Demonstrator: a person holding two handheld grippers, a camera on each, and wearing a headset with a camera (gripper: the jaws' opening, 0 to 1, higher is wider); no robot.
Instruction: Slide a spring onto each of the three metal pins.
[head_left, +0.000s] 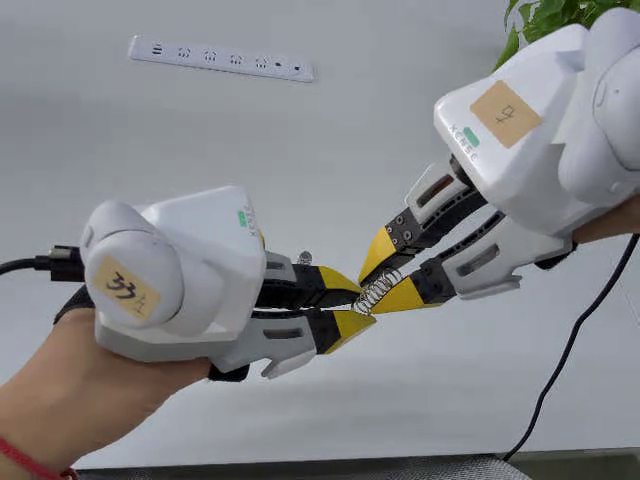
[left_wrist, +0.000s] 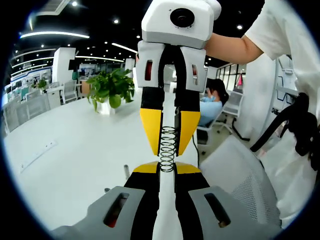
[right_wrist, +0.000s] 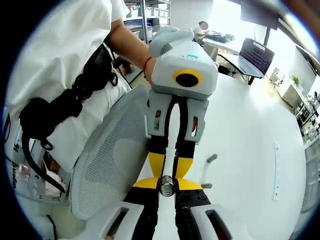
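Held in the air over the white bench (head_left: 200, 150), toward its near edge, a bright steel coil spring (left_wrist: 167, 147) is pinched across its springy wire turns by the right gripper's (head_left: 385, 285) smooth yellow tips. Its long axis runs straight toward the left gripper (head_left: 352, 305), the nearer tool. That gripper's jaws are drawn close together at the spring's end, though what they nip is hidden. Two short round metal pins (right_wrist: 212, 158) lie loose on the bench below, so the coming move likely depends on keeping spring and tips in one line.
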